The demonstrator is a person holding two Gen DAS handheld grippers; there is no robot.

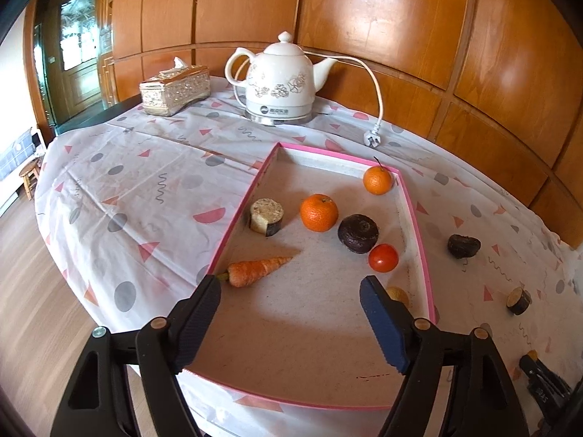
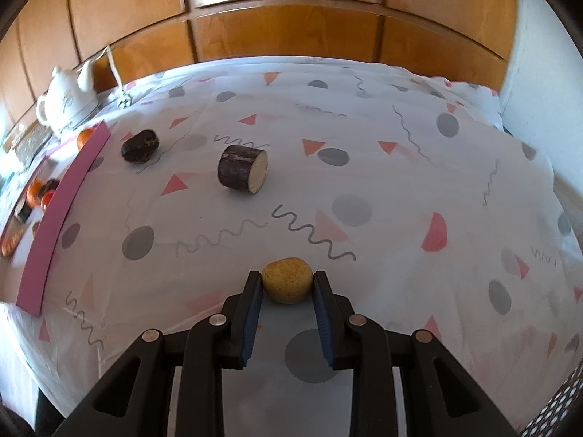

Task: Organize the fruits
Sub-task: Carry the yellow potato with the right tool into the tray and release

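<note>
The left wrist view looks down into a shallow pink-rimmed tray on a patterned tablecloth, and only this view shows what lies inside: a carrot at the tray's left edge, a cut pale-topped root piece, two oranges, a dark round fruit, a red tomato and a yellowish item half hidden behind the right finger. The left gripper hangs over the near part of the tray with its jaws spread wide and nothing between them. At upper centre stand a white kettle with its cord and plug, and a silver tissue box to its left. On the cloth right of the tray lie a dark fruit and a small cut dark-skinned piece. The right wrist view shows what the left cannot: the right gripper, low in the frame's centre, clamped narrowly on a small tan round fruit that sits on or just above the cloth. Here the tray appears only as a pink strip at the left edge, its contents mostly cut off, while the two loose pieces sit larger in the upper left middle, well apart from the held fruit.
</note>
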